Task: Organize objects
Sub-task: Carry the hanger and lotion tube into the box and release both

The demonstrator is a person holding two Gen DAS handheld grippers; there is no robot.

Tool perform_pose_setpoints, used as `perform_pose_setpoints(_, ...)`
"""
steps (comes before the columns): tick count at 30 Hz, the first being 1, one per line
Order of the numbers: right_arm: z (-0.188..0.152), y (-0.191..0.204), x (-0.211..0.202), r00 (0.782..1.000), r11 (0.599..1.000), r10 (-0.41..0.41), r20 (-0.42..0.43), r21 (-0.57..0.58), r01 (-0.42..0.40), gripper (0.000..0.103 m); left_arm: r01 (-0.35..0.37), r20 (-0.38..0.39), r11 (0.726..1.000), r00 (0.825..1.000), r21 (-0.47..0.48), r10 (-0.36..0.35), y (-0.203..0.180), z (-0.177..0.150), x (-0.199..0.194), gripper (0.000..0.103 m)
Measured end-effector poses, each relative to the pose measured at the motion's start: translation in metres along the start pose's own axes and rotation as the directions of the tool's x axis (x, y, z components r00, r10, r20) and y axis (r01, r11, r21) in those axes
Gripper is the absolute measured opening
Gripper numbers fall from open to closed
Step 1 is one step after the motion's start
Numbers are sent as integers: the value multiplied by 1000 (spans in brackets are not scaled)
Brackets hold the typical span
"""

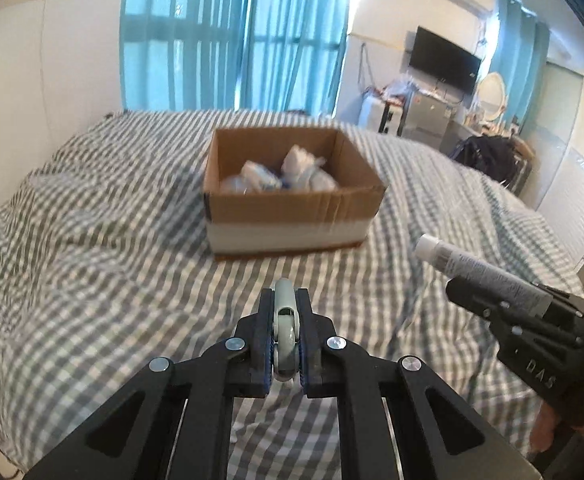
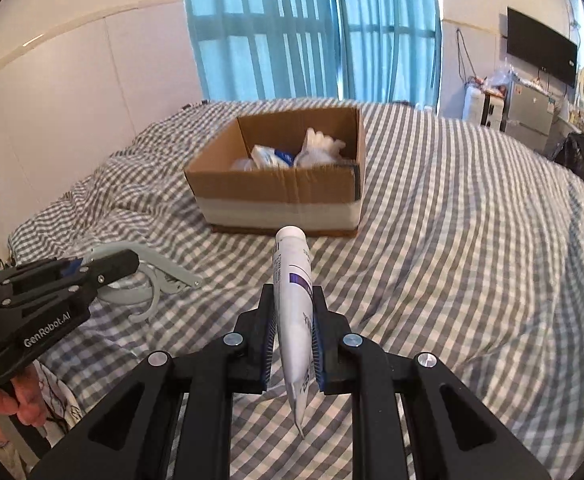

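An open cardboard box [image 1: 292, 200] with white and blue packets inside stands on the checked bed; it also shows in the right wrist view [image 2: 280, 188]. My left gripper [image 1: 286, 300] is shut on a pale grey plastic clip-like tool [image 1: 285, 320], held above the bed short of the box. From the right wrist view the tool [image 2: 148, 276] sticks out of the left gripper [image 2: 112, 266]. My right gripper [image 2: 292, 300] is shut on a white tube [image 2: 293, 280], cap pointing toward the box. The tube [image 1: 471, 268] also shows at the right of the left wrist view.
The grey-and-white checked bedcover [image 1: 112, 260] is rumpled to the left of the box. Blue curtains [image 1: 232, 40] hang behind the bed. A TV [image 1: 443, 60], small fridge and cluttered furniture stand at the far right. A white wall runs along the left side.
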State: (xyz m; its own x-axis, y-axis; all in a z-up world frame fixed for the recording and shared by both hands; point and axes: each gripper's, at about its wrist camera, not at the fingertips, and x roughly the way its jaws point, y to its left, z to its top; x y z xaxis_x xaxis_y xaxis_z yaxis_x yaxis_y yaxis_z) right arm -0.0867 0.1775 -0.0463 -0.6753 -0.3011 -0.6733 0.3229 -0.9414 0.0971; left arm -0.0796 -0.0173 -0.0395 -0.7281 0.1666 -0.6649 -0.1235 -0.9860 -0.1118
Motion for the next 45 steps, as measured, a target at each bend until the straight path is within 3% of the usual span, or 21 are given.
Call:
perform_pose_setpoints(14, 68, 7, -28, 991, 999, 7, 135, -44, -1, 15, 7, 139, 999, 990, 39, -13, -19, 97, -5, 9)
perform_pose_setpoints(29, 172, -16, 42, 983, 998, 26, 182, -60, -15, 15, -13, 197, 998, 980, 62, 0, -10, 188, 69, 9)
perform_pose_setpoints(35, 193, -28, 93, 987, 998, 37, 156, -59, -28, 15, -40, 168, 998, 985, 58, 30, 2, 189, 116, 9)
perform_pose_setpoints(39, 191, -31, 128, 992, 998, 34, 118, -62, -26, 15, -67, 102, 997, 993, 31, 63, 14, 177, 147, 9)
perform_pose_setpoints(45, 182, -34, 166, 997, 998, 25, 69, -60, -21, 15, -46, 49, 999, 998, 18, 45, 23, 163, 176, 9)
